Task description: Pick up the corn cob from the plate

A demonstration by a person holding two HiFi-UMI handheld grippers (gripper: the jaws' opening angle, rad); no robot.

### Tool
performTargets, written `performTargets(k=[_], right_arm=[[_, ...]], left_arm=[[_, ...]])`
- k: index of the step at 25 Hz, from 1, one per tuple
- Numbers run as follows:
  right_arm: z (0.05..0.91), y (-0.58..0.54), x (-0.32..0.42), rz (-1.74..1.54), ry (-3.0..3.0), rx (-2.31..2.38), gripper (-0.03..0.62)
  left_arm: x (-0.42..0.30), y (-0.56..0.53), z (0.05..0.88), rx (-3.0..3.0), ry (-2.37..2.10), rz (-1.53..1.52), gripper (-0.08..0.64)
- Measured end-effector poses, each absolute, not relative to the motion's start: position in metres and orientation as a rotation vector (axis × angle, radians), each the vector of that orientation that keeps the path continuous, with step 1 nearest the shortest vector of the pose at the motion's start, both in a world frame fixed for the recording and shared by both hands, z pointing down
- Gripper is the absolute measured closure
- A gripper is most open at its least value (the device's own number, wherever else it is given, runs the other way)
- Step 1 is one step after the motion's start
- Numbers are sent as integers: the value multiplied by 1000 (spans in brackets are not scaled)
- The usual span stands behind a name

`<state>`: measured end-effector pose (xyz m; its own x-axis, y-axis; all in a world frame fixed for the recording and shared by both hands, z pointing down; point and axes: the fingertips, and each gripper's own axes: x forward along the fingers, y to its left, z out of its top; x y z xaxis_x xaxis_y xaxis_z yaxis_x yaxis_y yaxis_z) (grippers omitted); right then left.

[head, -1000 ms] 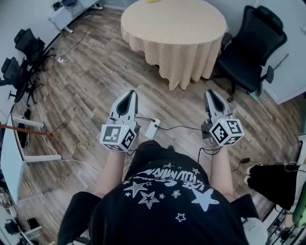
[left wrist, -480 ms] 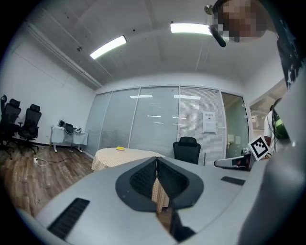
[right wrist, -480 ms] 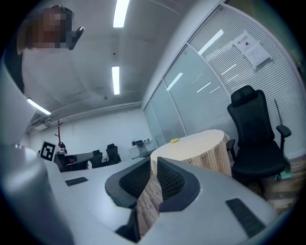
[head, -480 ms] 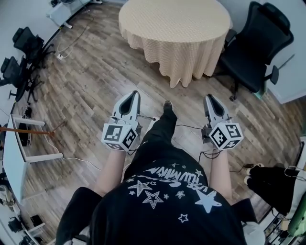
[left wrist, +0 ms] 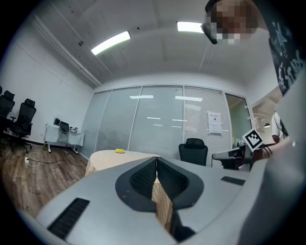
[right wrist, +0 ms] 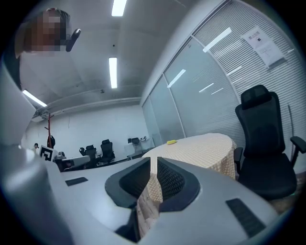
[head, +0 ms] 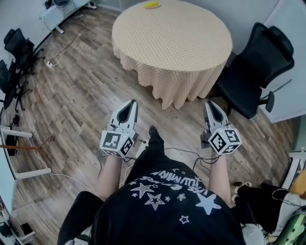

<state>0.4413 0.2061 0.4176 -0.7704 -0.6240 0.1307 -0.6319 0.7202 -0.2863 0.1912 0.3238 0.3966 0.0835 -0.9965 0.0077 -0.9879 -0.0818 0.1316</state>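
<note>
Item: corn cob (head: 152, 5); a small yellow piece at the far edge of the round tabletop (head: 177, 36); its plate is too small to make out. Left gripper (head: 129, 104): fingers closed together, nothing between them; held well short of the tabletop's near edge. Right gripper (head: 211, 105): likewise, fingers closed and empty. Status: nothing grasped; the approach, opening, grip and lift all appear left to do.
</note>
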Motion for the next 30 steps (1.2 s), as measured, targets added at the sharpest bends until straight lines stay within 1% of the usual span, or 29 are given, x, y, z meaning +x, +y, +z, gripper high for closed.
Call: performTargets(k=[8, 13, 23, 30], right_arm=[[395, 79, 362, 469, -2892, 978, 537], [401, 32, 316, 515, -2916, 948, 537], [427, -23, 294, 596, -2891, 901, 537], [434, -79, 245, 621, -2913, 765, 537]], left_arm=[[118, 217, 394, 2198, -2100, -80, 551], [91, 164, 394, 2229, -2080, -54, 551], [64, 118, 382, 2213, -2121, 15, 552], [47, 91, 388, 2108, -2137, 61, 551]])
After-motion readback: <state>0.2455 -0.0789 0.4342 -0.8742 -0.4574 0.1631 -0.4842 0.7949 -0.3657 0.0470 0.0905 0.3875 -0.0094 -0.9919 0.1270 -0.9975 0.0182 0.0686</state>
